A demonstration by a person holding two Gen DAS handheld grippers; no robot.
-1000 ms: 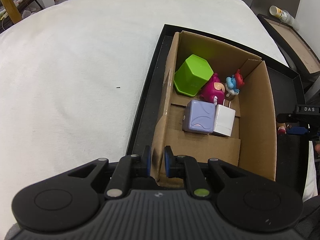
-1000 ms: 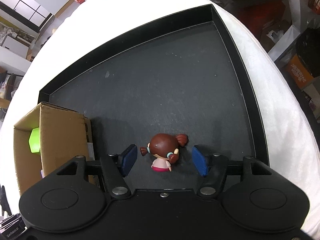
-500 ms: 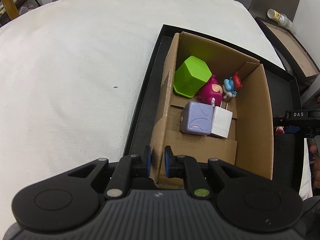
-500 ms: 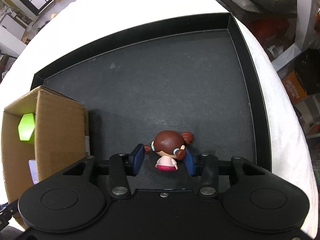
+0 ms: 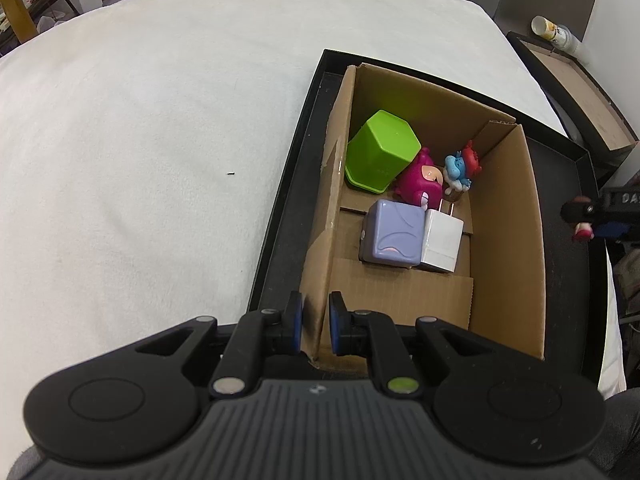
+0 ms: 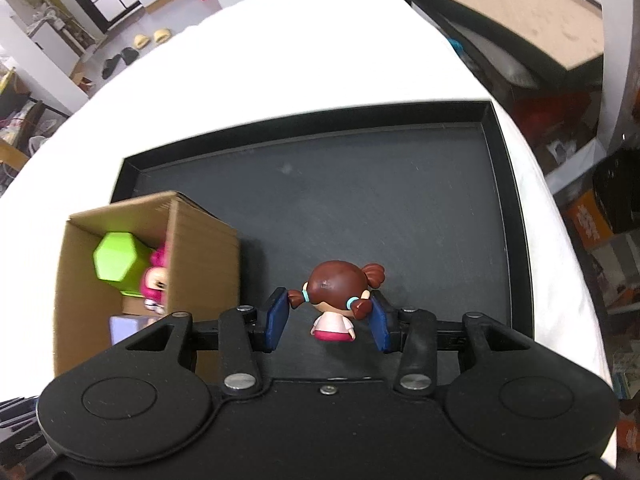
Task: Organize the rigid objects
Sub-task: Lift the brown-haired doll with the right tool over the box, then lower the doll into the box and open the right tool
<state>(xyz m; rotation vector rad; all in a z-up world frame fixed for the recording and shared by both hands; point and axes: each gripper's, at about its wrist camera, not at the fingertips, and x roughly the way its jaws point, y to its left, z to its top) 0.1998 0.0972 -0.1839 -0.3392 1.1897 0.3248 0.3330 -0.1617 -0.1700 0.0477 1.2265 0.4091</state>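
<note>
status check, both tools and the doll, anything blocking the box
Left tool clamped on cardboard box wall. Right tool gripping doll, lifted off tray. Path clear.

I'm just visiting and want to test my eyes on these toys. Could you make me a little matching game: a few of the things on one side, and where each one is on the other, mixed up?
Things:
1. doll with brown pigtails
2. green cup
3. white charger
4. cardboard box

Places:
A. standing in the black tray
B. lying at the far end of the box
C. between the right gripper's blue pads
D. beside the purple cube, touching it

Pairs: 1-C, 2-B, 3-D, 4-A
</note>
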